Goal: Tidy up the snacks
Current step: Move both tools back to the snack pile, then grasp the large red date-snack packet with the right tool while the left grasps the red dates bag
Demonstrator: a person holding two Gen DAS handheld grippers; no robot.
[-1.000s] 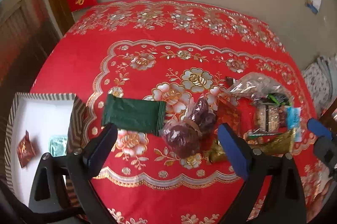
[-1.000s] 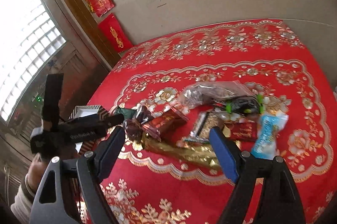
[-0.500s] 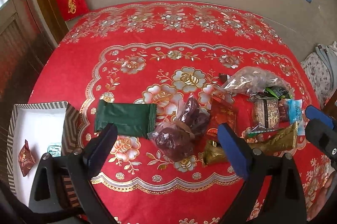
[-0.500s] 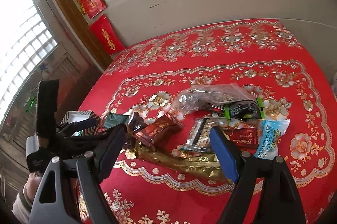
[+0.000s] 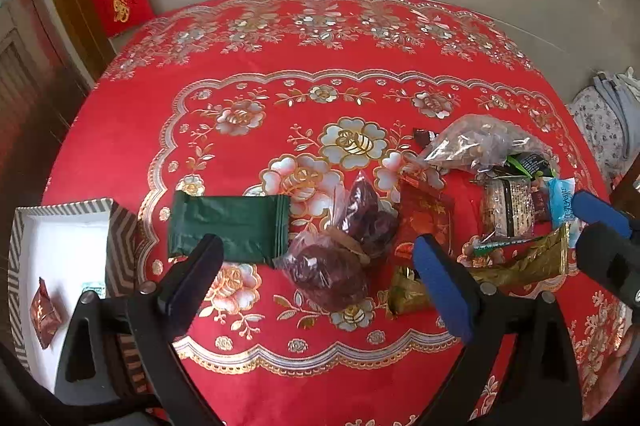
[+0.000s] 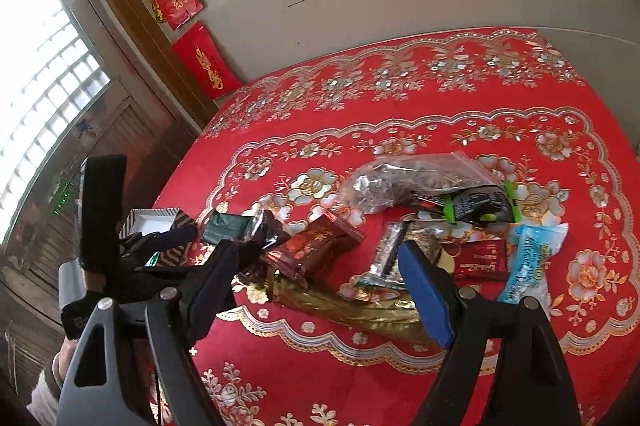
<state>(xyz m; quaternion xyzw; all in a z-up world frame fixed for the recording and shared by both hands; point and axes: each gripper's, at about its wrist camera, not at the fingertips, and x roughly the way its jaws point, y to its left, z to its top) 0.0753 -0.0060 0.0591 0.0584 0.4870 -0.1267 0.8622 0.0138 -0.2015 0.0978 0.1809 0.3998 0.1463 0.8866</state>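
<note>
Several snack packets lie heaped on the red worktop point(image 5: 120, 145) — the green packet point(image 5: 228, 228) nearest the striped box point(image 5: 120, 246). Both grippers, left point(image 5: 316, 278) and right point(image 6: 320, 282), hover with jaws apart, empty. The packet looks light, flat and crinkly, probably slippery — pinch it across a sealed end.

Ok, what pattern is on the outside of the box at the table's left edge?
Dark and pale stripes on the box, clearest in the left wrist view.

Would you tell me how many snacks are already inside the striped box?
2: a red packet near the box's left wall, and a pale green packet against its right wall, partly hidden by the left gripper; more may be hidden.
</note>
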